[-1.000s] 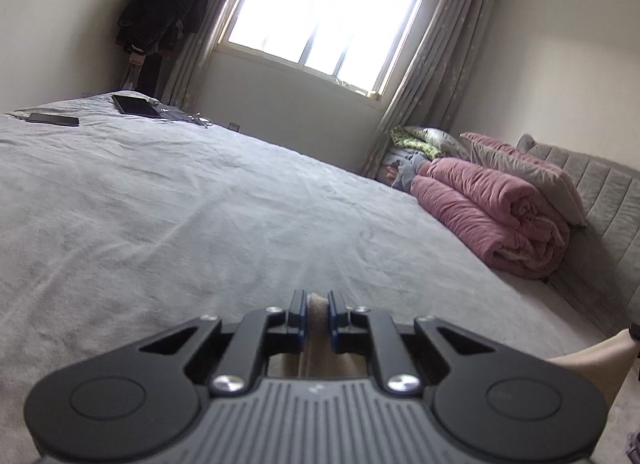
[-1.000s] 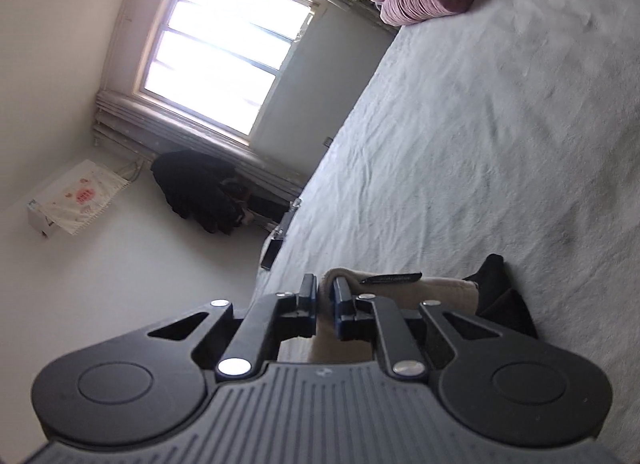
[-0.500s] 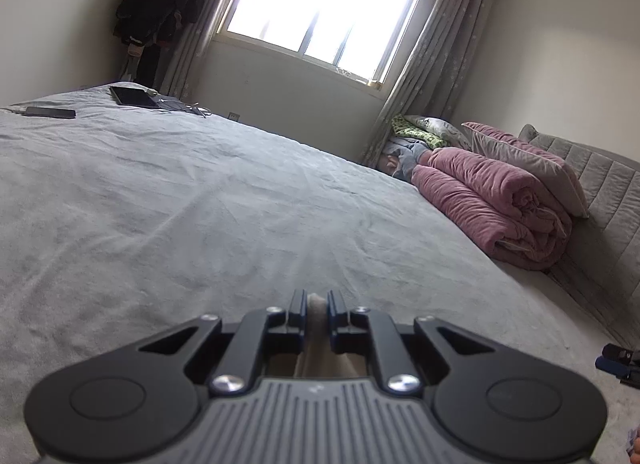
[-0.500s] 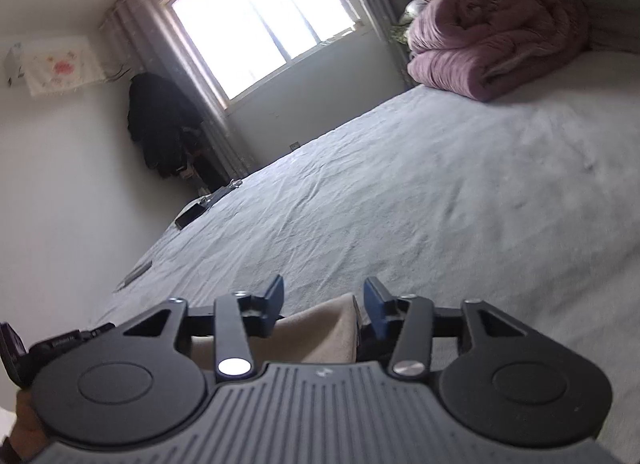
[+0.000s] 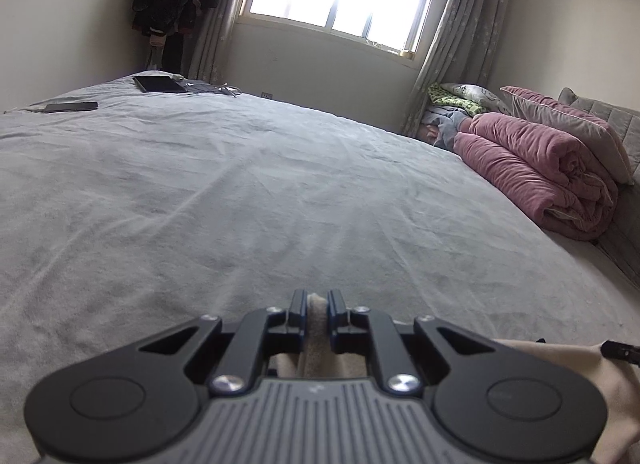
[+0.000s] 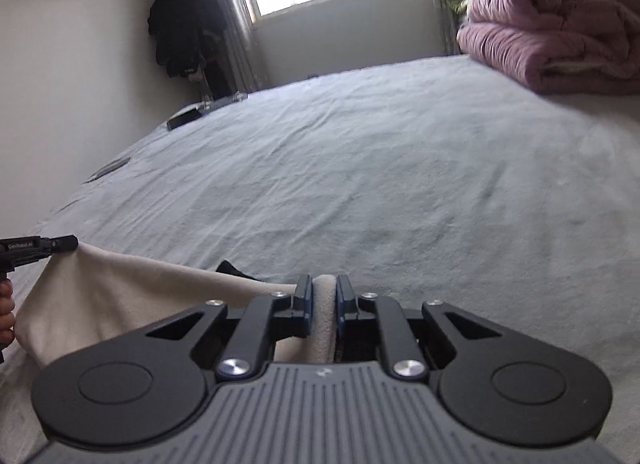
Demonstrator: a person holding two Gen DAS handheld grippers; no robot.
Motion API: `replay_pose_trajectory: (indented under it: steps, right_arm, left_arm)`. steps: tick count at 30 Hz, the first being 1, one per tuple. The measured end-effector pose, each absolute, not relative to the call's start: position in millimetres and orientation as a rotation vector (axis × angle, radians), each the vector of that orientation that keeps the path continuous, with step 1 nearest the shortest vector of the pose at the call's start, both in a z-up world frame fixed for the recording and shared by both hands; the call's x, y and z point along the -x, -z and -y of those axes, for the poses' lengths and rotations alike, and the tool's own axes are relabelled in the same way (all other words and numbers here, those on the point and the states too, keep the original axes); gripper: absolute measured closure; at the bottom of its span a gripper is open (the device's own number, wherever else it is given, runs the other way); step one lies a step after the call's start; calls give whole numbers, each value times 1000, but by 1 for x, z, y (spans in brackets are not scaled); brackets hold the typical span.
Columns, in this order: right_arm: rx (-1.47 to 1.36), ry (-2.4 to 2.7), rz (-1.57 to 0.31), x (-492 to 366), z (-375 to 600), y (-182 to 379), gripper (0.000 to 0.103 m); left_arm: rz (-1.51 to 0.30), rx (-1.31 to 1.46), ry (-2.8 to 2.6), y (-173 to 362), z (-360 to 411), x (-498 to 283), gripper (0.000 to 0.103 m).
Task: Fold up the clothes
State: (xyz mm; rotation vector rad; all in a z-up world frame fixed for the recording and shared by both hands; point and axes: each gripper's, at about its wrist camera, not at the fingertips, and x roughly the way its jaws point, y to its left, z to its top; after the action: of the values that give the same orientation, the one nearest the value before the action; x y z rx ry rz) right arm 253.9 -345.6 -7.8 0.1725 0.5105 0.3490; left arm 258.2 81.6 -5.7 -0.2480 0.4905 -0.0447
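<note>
I have a beige garment [image 6: 120,296] pinched at two points and held between the grippers, low over the near edge of the grey bed [image 6: 380,168]. My left gripper [image 5: 318,298] has its fingers narrowed onto a fold of the cloth, which shows as a thin beige strip between them. My right gripper [image 6: 324,292] is clamped the same way on a thicker rolled edge. In the right wrist view the fabric stretches from my right fingers out to the left gripper's tip at the frame's left edge, sagging a little between. A small dark piece [image 6: 236,270] sits just behind the cloth; I cannot tell what it is.

As for progress, I judge this an early or middle step: the garment is gripped and spread, but no finished fold lies on the bed in either view. It is not yet laid flat, creased or folded over.

Against half a second ago, the right fingers were wide with the cloth loose between them; now they have closed on it. A second ago the right camera was rolled hard to the side; it is level now. The left grip looks unchanged, though that camera has tipped up slightly, showing the pink quilt [image 5: 536,176] further right.
</note>
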Motion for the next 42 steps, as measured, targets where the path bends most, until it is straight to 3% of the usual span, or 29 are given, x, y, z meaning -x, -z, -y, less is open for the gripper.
replay_pose_trajectory:
  steps: [4, 10, 14, 19, 23, 26, 28, 29, 37, 42]
  right_arm:
    - [-198, -330, -350, -235, 343, -14, 89]
    - [-31, -181, -572, -287, 305, 18, 89]
    - [-50, -128, -573, -280, 312, 28, 88]
    - [-146, -113, -457, -248, 323, 2, 89]
    - [-91, -78, -564, -262, 312, 21, 89]
    - [-74, -71, -565, -260, 312, 31, 85]
    - [-114, -30, -519, -254, 320, 25, 70]
    - [-137, -14, -497, -251, 325, 21, 67]
    - [-268, -103, -442, -220, 332, 5, 67]
    - [-140, -201, -519, -214, 287, 23, 67]
  left_arm:
    - [-456, 245, 2, 8, -82, -248, 93]
    - [-533, 193, -93, 22, -72, -261, 92]
    - [-560, 165, -106, 22, -67, -268, 86]
    - [-505, 168, -109, 8, -65, -262, 86]
    - [-536, 144, -125, 12, -63, -270, 86]
    - [-554, 159, -136, 14, -69, -269, 86]
    - [-537, 195, -143, 10, -77, -262, 86]
    - [-528, 213, -147, 8, -81, -259, 86]
    - [-486, 115, -77, -10, -50, -226, 84]
    - [-532, 87, -4, 6, -17, -217, 81]
